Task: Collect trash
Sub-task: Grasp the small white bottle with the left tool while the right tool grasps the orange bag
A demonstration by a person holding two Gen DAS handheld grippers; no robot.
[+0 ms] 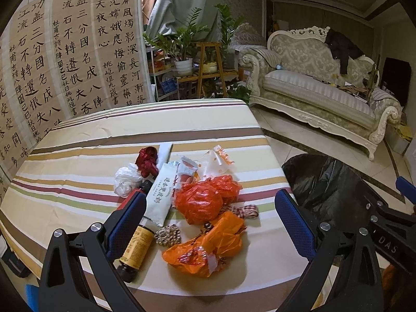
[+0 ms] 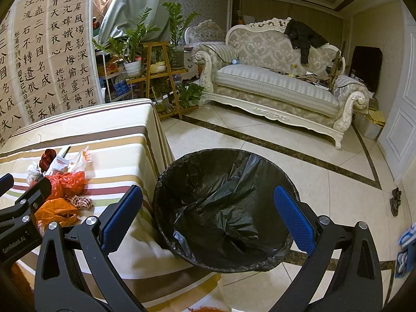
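striped tablecloth (image 1: 78, 182) covering the table, carrying the trash heap near its right edge. calligraphy sheets (image 1: 65, 52) hang behind it, large brush characters legible, among them 功盖三分國 and 名成八陣圖. black-lined trash bin (image 2: 221, 208) stands on the tiled floor just beside the table's right edge, its liner showing nothing inside. left gripper (image 1: 210, 218) hovers over the heap, its blue-padded fingers (image 1: 293, 221) spread wide and holding nothing. right gripper (image 2: 208, 215) hangs above the bin mouth, likewise spread wide and empty; its black frame in the left wrist view bears the letters "das". heap, in descending size: folded orange plastic bag (image 1: 208, 244) nearest the front; crumpled red-orange bag (image 1: 202, 200) behind it; white sachet (image 1: 158, 197) printed with small characters too fine to read; dark bottle with yellow label (image 1: 135, 247) lying on its side, partly under the left finger; crumpled white bag (image 1: 127, 179); clear wrapper with orange print (image 1: 218, 161); dark red bow (image 1: 148, 161); two coils of twisted string (image 1: 167, 234).
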